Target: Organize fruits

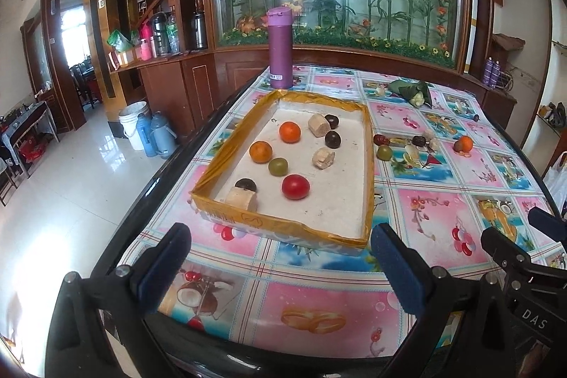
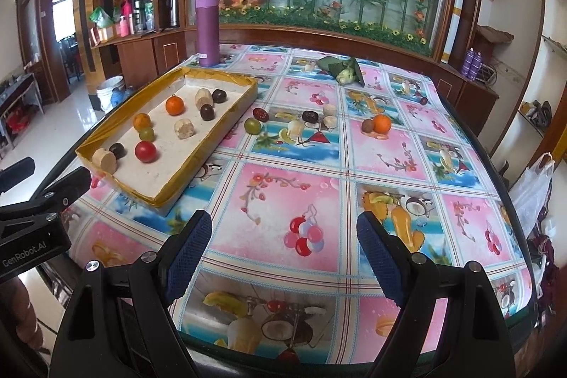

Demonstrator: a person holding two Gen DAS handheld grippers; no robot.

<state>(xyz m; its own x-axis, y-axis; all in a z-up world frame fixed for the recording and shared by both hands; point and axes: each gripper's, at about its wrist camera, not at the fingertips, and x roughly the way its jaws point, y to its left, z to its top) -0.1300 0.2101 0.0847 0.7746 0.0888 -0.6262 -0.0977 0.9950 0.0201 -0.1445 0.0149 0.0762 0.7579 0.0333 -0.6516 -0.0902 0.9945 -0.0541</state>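
In the left wrist view, the left gripper (image 1: 280, 257) stands at the bottom of the frame with its two blue pads wide apart and nothing between them, above the flowered tablecloth (image 1: 319, 300). Just past it, in the middle of the frame, lies a shallow white tray (image 1: 340, 201) with a yellow taped rim. Inside the tray are a red tomato (image 1: 295, 186), a small green fruit (image 1: 277, 166), two oranges (image 1: 290, 131), three dark round fruits (image 1: 332, 138) and three pale cut pieces (image 1: 323, 158); one pale piece and one dark fruit sit touching at the lower left corner of the tray. A purple bottle (image 1: 280, 48) stands upright behind the tray, at the far edge of the table. In the right wrist view, the right gripper (image 2: 283, 257) is at the bottom centre, its jaws also wide and holding nothing. The loose fruits are right of the tray, in the middle of this frame: a green fruit (image 2: 252, 125) and a dark red one (image 2: 261, 114) just beside the tray wall, a dark fruit (image 2: 309, 116) with pale pieces (image 2: 330, 121) near it, and farther right an orange (image 2: 381, 123) touching a brownish fruit (image 2: 367, 125). A leaf-wrapped bundle (image 2: 342, 68) lies toward the upper centre. The left gripper's body shows at the left edge.
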